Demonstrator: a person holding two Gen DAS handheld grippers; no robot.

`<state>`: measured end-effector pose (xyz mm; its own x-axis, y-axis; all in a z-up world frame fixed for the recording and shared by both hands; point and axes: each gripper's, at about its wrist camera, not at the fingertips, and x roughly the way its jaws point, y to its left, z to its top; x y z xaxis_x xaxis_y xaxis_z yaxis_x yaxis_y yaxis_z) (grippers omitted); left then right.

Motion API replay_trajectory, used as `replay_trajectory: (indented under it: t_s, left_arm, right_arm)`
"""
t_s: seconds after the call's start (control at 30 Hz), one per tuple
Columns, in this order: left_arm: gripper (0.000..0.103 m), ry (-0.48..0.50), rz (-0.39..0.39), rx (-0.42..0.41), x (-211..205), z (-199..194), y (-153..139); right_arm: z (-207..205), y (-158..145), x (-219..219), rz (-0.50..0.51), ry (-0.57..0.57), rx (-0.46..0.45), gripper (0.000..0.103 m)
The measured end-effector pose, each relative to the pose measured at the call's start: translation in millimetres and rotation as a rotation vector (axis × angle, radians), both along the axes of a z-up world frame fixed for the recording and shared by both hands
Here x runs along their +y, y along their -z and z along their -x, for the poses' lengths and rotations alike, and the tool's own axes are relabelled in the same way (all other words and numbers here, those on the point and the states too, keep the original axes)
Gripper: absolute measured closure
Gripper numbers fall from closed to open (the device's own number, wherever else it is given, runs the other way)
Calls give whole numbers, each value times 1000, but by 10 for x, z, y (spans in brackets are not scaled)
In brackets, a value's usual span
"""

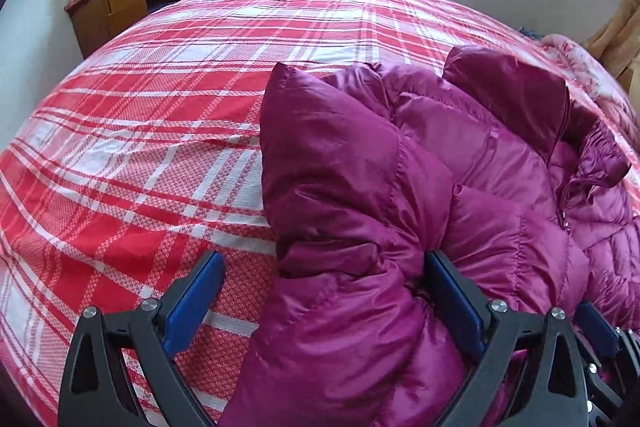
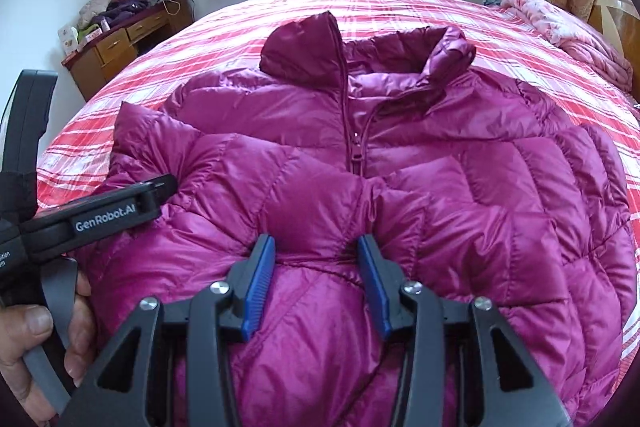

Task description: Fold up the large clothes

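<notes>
Broadly, the plaid bed (image 2: 256,23) carries the magenta down jacket (image 2: 440,187), front up, zipped, collar toward the window. The left gripper (image 1: 320,291) stands wide astride a folded-in sleeve (image 1: 340,167); the right gripper (image 2: 316,267) sits half-open around a puffy ridge. Slick, springy filling could slip free and unfold

magenta quilted puffer jacket (image 2: 420,187) lies front-up on bed, seemingly half-zipped, sleeve folded across.
</notes>
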<state>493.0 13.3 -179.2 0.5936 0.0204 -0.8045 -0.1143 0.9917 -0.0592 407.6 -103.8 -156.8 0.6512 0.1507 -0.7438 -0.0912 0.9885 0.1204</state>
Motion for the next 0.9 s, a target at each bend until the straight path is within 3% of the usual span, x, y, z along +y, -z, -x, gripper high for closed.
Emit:
replay_trajectory:
  t_s: [0.9]
  left_arm:
    - [2, 0, -38, 3, -49, 26, 19]
  right_arm:
    - [24, 16, 42, 30, 13, -4, 56]
